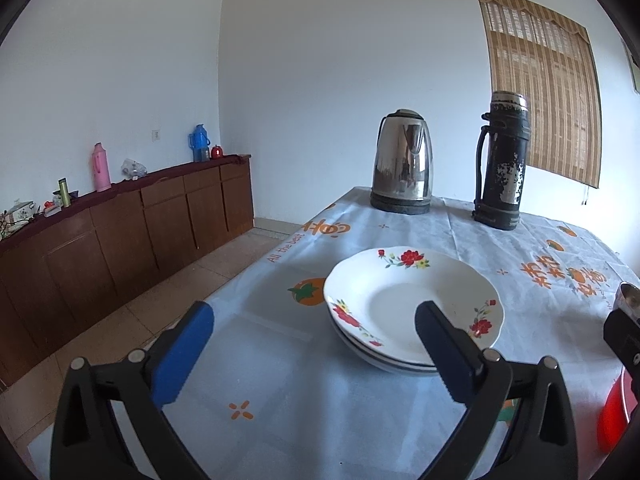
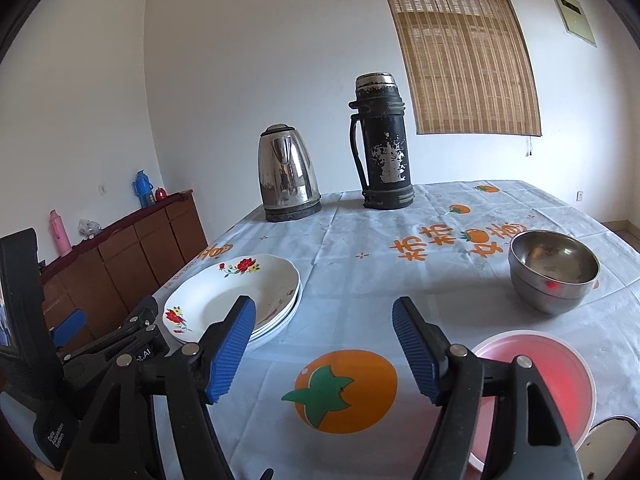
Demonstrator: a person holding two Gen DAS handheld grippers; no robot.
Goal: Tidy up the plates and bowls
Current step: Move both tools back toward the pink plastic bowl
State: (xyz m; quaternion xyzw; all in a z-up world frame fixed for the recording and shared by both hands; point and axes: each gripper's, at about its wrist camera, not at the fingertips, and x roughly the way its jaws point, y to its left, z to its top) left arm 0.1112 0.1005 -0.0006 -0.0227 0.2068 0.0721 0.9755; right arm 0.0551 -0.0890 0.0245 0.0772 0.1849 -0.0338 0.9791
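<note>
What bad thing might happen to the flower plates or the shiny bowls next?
The flowered plates are stacked near the table's left edge, so a push from the open left gripper might slide them toward the floor. The stack looks slightly uneven, so lifting only the top plate might rattle the others. The steel bowls sit nested; grabbing one rim with the right gripper might tip both.

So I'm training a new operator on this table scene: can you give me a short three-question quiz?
1. True or false: the left tool grips a plate.
2. What lies under the flowered plate? A) more plates B) a bowl C) bare cloth
3. Fill in: the steel bowls stand nested on the ____ side of the table, seen from the right wrist.

Key: 1 false, both tools open, right tool too; 2 A; 3 right.
</note>
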